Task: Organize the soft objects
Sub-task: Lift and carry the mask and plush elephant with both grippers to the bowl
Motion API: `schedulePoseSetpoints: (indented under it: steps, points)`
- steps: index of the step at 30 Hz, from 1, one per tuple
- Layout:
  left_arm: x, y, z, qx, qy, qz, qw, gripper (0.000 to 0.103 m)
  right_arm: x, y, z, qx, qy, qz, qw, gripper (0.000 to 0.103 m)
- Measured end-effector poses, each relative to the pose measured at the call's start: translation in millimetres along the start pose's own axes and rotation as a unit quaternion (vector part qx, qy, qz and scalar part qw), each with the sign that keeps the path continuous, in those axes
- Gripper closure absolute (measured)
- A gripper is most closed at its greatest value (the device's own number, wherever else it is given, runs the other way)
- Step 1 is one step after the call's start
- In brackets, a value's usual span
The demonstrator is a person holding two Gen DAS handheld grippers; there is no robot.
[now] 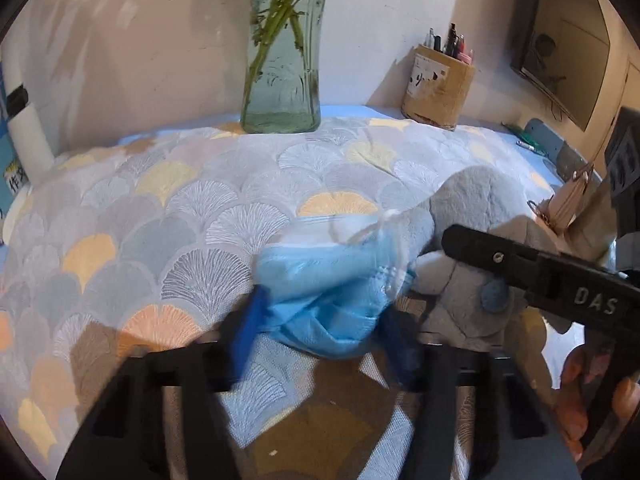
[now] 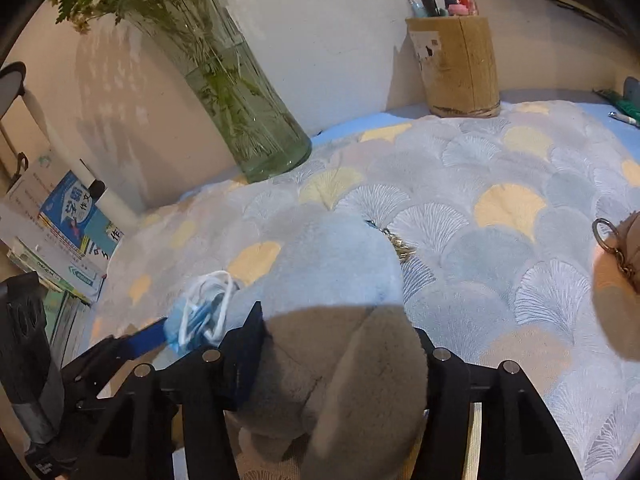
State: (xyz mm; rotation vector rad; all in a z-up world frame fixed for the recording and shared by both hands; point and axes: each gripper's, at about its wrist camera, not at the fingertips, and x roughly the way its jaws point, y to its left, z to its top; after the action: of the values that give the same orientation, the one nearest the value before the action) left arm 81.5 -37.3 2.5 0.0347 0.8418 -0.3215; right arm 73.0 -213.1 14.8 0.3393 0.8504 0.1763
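My left gripper is shut on a crumpled blue face mask with white ear loops, held just above the patterned cloth. The mask also shows in the right wrist view at the lower left. My right gripper is shut on a grey plush toy that fills the space between its fingers. The plush toy also shows in the left wrist view beside the mask, with the right gripper's black finger across it.
A scallop-patterned cloth covers the table. A glass vase with green stems and a pen holder stand by the back wall. Books lie at the left. A keyring pouch sits at the right, keys behind the plush.
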Motion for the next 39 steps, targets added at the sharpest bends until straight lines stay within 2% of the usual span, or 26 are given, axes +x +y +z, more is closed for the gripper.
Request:
schedulePoseSetpoints:
  steps: [4,8,16,24,30,39]
  points:
    - [-10.2,5.9,-0.8,-0.014,-0.025,-0.023,0.9993,0.078,-12.1,3.9,-2.5,-0.008,-0.027,0.008,1.000,0.048]
    - [-18.0,10.4,-1.3,-0.029,-0.045,-0.034,0.9980,0.083,-21.0,1.4,-4.2,-0.002,-0.042,0.014,0.999,0.048]
    - [-26.3,15.6,-0.5,-0.049,-0.066,-0.047,0.9955,0.086,-56.8,-24.4,-12.0,0.041,-0.072,0.000,0.997,0.048]
    - [-37.8,6.2,-2.5,-0.041,-0.080,-0.035,0.9954,0.086,-123.9,-14.5,-33.4,-0.002,-0.089,-0.010,0.996,0.048]
    - [-65.5,-22.2,-4.1,-0.031,-0.089,-0.054,0.9941,0.086,-173.1,-3.2,-49.4,-0.038,-0.118,-0.013,0.992,0.048]
    - [-121.4,-93.2,14.3,0.004,-0.110,-0.110,0.9879,0.086,-235.2,-14.0,-61.3,-0.019,-0.168,0.019,0.985,0.048]
